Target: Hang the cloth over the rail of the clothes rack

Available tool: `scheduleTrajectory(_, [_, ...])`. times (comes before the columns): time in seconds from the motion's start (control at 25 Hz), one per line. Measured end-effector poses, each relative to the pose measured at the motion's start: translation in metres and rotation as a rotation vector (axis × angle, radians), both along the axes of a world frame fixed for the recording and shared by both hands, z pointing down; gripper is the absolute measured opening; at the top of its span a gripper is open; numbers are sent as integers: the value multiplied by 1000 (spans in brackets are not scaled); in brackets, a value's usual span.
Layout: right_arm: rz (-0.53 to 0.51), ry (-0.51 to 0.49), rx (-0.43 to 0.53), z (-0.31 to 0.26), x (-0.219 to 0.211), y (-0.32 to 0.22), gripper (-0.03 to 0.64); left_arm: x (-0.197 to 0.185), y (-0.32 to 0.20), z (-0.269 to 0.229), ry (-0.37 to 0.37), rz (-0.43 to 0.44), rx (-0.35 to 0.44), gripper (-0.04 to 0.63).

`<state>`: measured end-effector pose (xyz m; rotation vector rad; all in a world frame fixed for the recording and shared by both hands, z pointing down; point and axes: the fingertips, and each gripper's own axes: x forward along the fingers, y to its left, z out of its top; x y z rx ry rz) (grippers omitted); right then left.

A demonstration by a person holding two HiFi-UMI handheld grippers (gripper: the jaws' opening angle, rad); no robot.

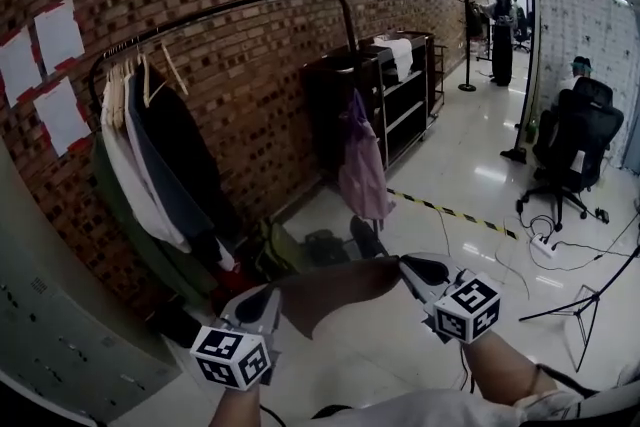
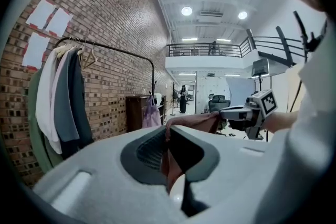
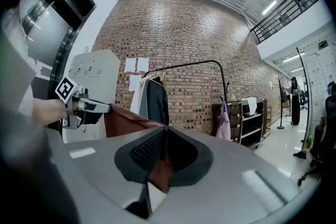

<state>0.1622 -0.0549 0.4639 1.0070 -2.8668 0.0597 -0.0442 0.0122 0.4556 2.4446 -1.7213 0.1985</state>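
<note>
A reddish-brown cloth (image 1: 335,290) hangs stretched between my two grippers, low in the head view. My left gripper (image 1: 268,300) is shut on its left corner, and the cloth (image 2: 169,157) shows pinched between those jaws. My right gripper (image 1: 408,267) is shut on the right corner, with the cloth (image 3: 159,168) clamped there too. The black clothes rack (image 1: 230,7) stands ahead against the brick wall. Its curved rail (image 3: 184,64) is bare on the right half and carries several hanging garments (image 1: 150,165) at the left end. Both grippers are below and in front of the rail.
A dark shelf unit (image 1: 385,95) with a purple garment (image 1: 362,165) hanging on it stands right of the rack. Grey lockers (image 1: 50,335) are at the near left. An office chair (image 1: 575,145), floor cables and a tripod (image 1: 585,305) are at the right. A person stands far down the hall.
</note>
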Motion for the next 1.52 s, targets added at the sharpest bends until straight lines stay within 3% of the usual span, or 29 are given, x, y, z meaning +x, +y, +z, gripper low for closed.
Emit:
scheduleTrajectory(0.28, [-18,-26,67,-33,-16,-57,17,-17,-56,-31,-51,4,69,15])
scheduleTrajectory(0.44, [-21,-36,90,-39,-40,-99,17,-43,-102,-29,-35,-1,82,15])
scheduleTrajectory(1.04, [36,-19,127,-72,-177,-369,15,-180,-379,-61,-62,32,111,15])
scheduleTrajectory(1.52, [59,36,167,-70,-226,-452,15,-231,-465,-64,-96,41,166,15])
